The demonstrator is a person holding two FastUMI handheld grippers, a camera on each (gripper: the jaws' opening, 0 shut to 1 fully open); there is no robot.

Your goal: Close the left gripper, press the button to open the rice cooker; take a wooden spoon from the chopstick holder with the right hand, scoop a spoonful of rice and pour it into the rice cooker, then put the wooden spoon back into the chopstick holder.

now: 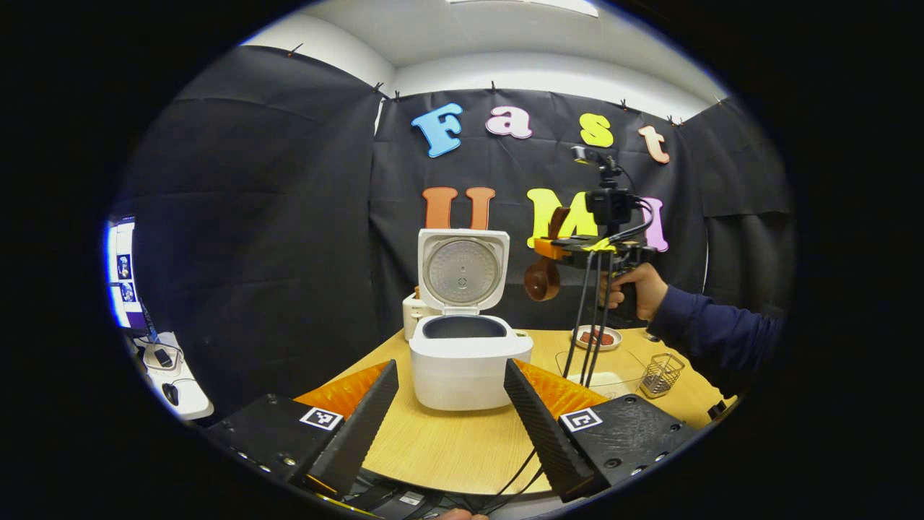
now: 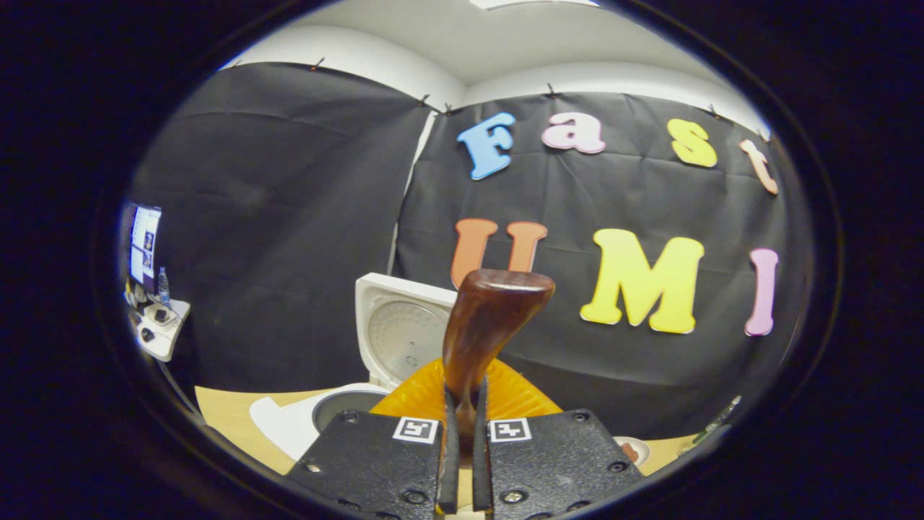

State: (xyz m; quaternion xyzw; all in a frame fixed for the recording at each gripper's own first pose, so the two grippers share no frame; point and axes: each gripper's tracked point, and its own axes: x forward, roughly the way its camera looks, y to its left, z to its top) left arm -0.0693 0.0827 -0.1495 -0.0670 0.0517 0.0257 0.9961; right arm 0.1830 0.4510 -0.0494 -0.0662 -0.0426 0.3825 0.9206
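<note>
rice cooker (image 1: 469, 361) lid up on table (image 1: 447, 448) | right gripper (image 2: 462, 433) held high, clamped on wooden spoon (image 2: 487, 318) | left gripper (image 1: 451, 412) low, fingers spread wide, holding nothing

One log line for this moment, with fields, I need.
cooker: lid open | right tool: shut on wooden spoon, held above table | left tool: open | chopstick holder: on table

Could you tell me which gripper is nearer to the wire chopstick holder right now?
Right. The right gripper, shut on the wooden spoon, hangs above the table beside the chopstick holder; the left gripper sits open before the rice cooker.
</note>
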